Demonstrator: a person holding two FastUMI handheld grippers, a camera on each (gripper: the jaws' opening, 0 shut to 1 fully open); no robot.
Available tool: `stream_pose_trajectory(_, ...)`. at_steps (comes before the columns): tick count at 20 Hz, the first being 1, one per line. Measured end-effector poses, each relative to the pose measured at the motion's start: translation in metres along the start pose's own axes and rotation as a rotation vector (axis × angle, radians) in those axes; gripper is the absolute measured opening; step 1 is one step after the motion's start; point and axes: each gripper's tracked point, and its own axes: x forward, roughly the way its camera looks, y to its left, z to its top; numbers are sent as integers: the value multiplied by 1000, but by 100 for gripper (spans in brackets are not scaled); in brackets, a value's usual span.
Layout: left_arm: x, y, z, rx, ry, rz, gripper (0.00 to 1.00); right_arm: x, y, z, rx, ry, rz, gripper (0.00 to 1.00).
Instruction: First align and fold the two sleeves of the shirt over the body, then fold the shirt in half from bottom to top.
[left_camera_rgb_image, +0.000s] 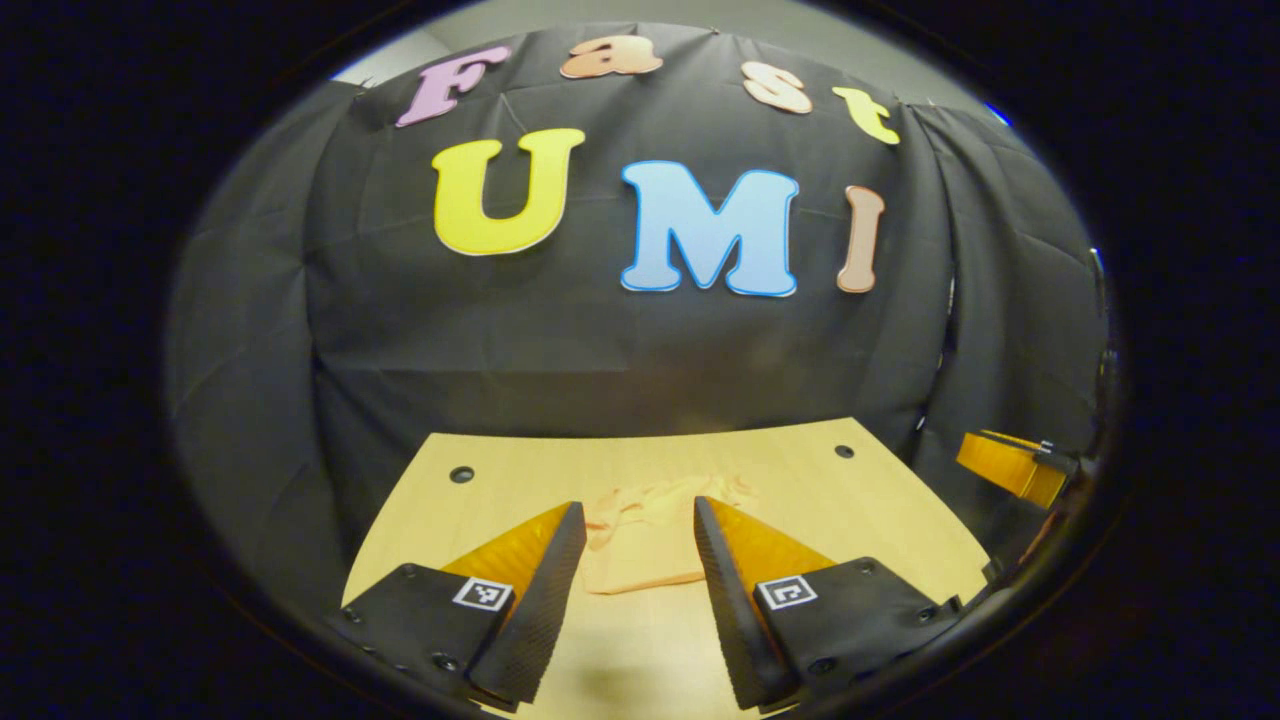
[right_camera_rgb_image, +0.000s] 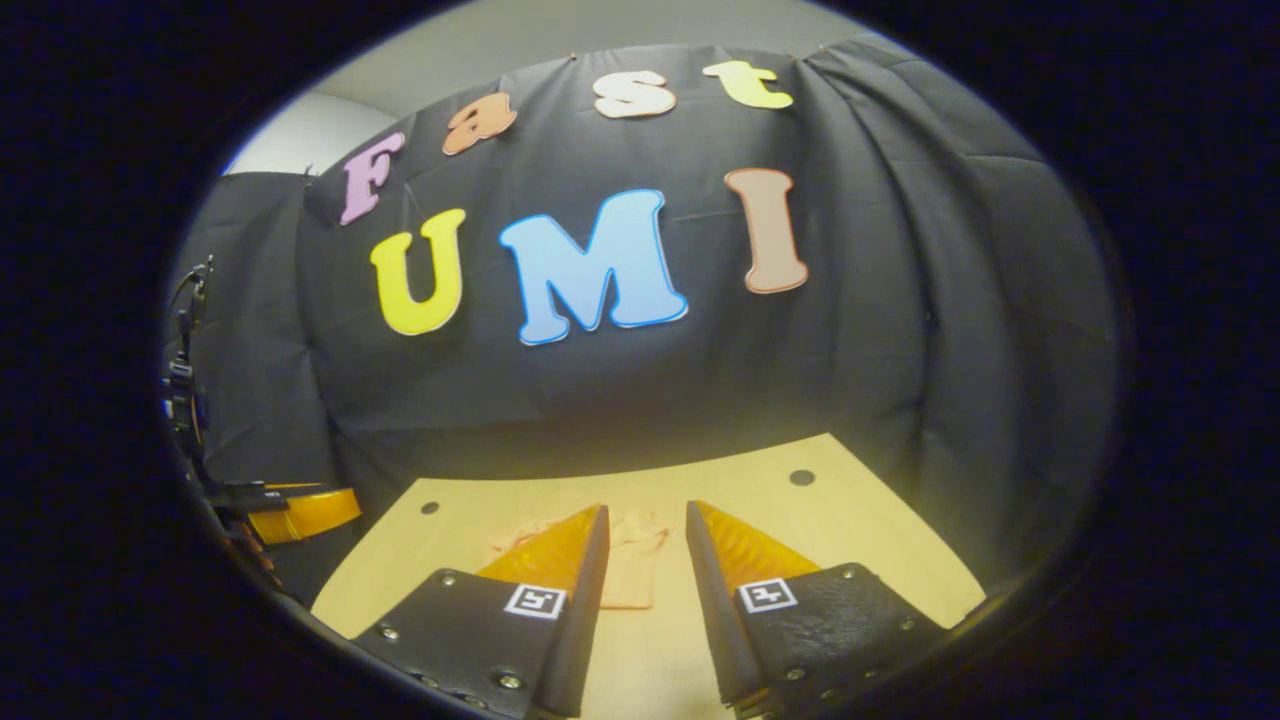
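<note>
Both grippers held above the near part of the table (left_camera_rgb_image: 880, 500), looking forward and a little down. Left gripper (left_camera_rgb_image: 640, 520) with fingers spread apart, nothing between them; right gripper (right_camera_rgb_image: 647, 525) also with fingers apart and gripping nothing. Shirt (left_camera_rgb_image: 645, 545) lying on the table straight ahead, seen in the lower centre of the left gripper view, in the gap between the two fingers and beyond their tips, not touched. In the right gripper view the shirt (right_camera_rgb_image: 630, 560) again in the lower centre, but reaching more toward the left of the gap and partly behind the left finger. Long axis probably running away from the cameras, toward the wall, the near end looking like a straight hem, the far end more wrinkled; only a judgement, because the cloth is pale against the pale wood. Hard to say which gripper is nearer; the shirt looks a little bigger in the left gripper view, so maybe the left. Sleeves not possible to make out: edges of the cloth hidden behind the fingers on both sides, the far part blurred and crumpled. Also seen: the other gripper (left_camera_rgb_image: 1015, 465) at the right edge of the left gripper view, and the same kind of part (right_camera_rgb_image: 295, 512) at the lower left of the right gripper view, both cut off by the frame border.
</note>
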Motion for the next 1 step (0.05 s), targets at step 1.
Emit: stream_pose_trajectory(1,3,-8,4,23,-17,-7,78,-3,-20,9,-4,-23,-35,48)
